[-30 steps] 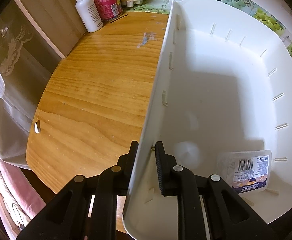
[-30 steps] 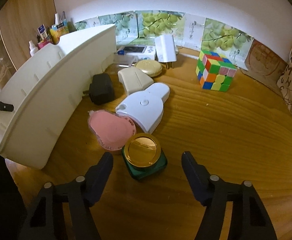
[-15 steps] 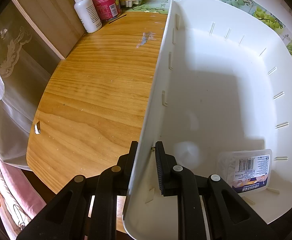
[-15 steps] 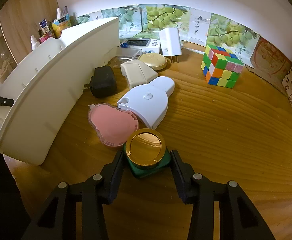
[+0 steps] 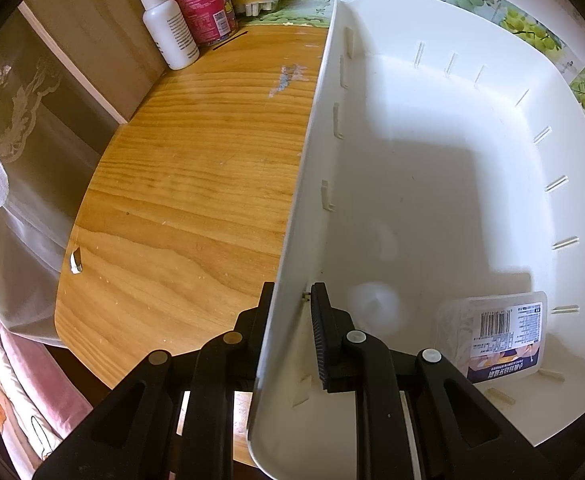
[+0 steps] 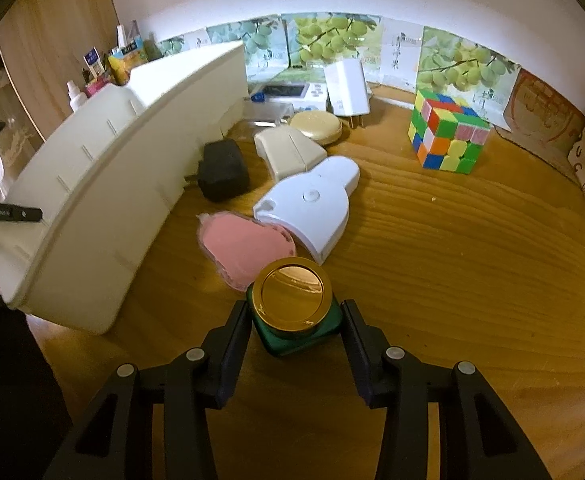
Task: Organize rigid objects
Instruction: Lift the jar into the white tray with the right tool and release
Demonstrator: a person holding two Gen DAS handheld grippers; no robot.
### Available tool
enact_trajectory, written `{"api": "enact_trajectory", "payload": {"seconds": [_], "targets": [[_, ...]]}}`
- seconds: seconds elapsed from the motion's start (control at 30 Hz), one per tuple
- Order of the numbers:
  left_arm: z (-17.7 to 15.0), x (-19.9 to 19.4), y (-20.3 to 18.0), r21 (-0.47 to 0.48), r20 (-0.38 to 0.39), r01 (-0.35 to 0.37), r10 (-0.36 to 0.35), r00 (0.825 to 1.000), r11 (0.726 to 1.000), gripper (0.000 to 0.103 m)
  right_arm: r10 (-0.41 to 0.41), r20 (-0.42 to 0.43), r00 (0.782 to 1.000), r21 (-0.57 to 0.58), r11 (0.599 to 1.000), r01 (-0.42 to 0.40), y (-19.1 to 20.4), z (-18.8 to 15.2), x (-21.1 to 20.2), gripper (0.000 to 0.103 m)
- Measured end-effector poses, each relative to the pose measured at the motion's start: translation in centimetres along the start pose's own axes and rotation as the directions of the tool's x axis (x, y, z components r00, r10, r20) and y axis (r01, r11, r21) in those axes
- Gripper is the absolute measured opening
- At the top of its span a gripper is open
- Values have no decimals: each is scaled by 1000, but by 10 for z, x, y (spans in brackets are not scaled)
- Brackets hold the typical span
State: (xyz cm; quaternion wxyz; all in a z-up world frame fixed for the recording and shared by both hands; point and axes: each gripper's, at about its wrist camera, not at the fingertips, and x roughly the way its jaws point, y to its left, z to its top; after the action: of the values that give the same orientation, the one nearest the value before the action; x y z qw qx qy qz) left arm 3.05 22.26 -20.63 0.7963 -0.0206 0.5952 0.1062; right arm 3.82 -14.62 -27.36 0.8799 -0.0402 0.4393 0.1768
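The white bin holds only one small clear box. The left gripper pinches the bin's wall. The right gripper squeezes the green jar on the worktop. The cube, pink case and other things wait outside.

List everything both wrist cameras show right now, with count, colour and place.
Plastic storage bin: 1, white, table's left part, tilted.
Clear labelled plastic box: 1, inside bin.
Green jar with gold lid: 1, table front.
Pink heart-shaped case: 1, beside jar.
White rounded device: 1, centre.
Black plug adapter: 1, by bin.
Beige cases: 2, behind device.
White charger: 1, upright, rear.
Colour puzzle cube: 1, rear right.
White spray bottle: 1, far corner.
Red can: 1, beside bottle.
Left tongs: black, clamping bin wall.
Right tongs: black, gripping jar.
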Motion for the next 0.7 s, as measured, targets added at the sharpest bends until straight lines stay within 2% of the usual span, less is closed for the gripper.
{"api": "enact_trajectory", "payload": {"seconds": [0.3, 0.7], "targets": [[-1, 0, 0, 25, -1, 14, -14, 1000, 1000, 18, 1, 74, 997, -13, 1000, 0, 18, 17, -29, 46], [1, 2, 2, 79, -27, 55, -53, 998, 995, 16, 39, 162, 986, -68, 997, -28, 54, 57, -49, 46]]}}
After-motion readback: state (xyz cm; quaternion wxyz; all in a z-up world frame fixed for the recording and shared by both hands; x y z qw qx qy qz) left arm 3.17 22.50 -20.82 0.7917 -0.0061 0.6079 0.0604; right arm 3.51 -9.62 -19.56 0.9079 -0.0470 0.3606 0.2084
